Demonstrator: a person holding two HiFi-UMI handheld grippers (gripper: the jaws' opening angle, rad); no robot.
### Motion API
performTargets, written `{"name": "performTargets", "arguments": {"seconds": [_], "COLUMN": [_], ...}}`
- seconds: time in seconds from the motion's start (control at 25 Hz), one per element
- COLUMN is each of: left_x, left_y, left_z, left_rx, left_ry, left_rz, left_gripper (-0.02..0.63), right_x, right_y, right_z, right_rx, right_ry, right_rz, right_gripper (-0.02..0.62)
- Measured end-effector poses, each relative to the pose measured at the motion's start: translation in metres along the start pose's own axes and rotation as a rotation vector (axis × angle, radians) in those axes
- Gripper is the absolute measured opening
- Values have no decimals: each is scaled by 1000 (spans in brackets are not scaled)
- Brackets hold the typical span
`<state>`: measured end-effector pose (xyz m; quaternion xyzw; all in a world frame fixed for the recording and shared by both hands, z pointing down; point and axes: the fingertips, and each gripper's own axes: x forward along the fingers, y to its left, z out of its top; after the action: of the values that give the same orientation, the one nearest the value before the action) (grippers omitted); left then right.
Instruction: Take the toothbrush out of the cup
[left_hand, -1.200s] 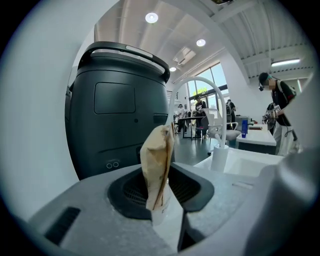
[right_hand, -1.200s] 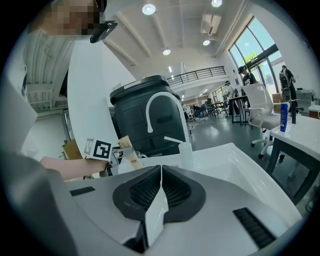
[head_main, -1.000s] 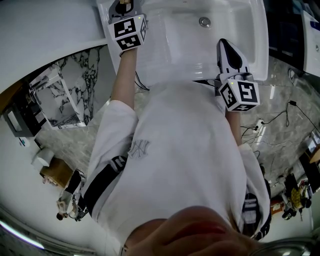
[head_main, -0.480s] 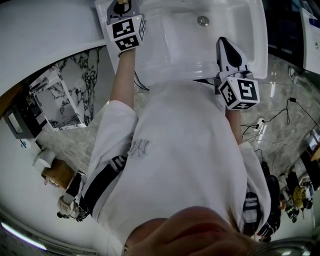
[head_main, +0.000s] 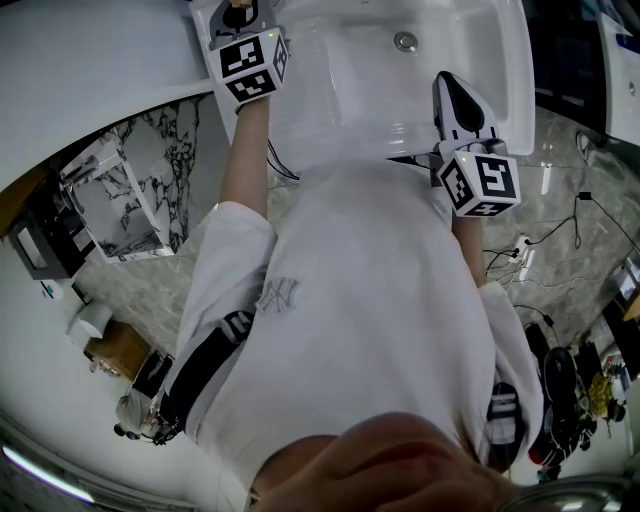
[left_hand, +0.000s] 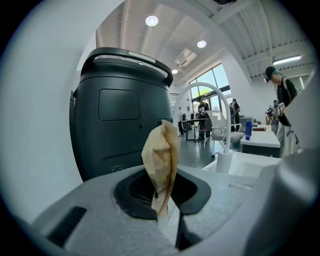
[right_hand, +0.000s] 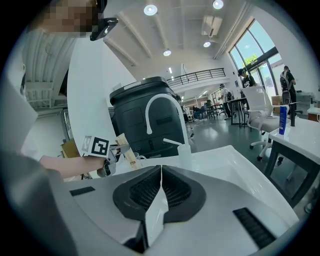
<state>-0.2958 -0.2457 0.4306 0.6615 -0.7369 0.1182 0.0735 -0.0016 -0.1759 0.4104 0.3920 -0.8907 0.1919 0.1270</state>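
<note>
Your left hand-held gripper (left_hand: 167, 216) is pinched narrowly on the toothbrush (left_hand: 161, 159), a tan, paper-wrapped stick standing upright between its pads at the far left corner of the sink (head_main: 450, 90). No cup shows around it in any view, so the toothbrush looks already lifted free, though I can't confirm that. Your right hand-held gripper (right_hand: 159, 197) waits over the basin, jaws together and empty. What's left is likely carrying the toothbrush away.

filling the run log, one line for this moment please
left gripper: shut on tan-wrapped toothbrush | right gripper: shut, empty, over sink
</note>
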Motion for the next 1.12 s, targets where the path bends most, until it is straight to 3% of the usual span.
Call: {"name": "performTargets", "arguments": {"seconds": [0.48,1.12], "left_x": [-11,-34], "left_y": [0,3], "left_z": [15,47], "left_rx": [23,-6], "left_ry": [-40,-112], "left_rz": [3,13], "left_gripper": [49,49], "right_x": [-8,-25], "right_y": [3,-1], "right_z": [2,13], "right_rx": [-6,-22], "right_ry": [-22,-74], "right_rz": [-7,-26], "right_gripper": [15,15]}}
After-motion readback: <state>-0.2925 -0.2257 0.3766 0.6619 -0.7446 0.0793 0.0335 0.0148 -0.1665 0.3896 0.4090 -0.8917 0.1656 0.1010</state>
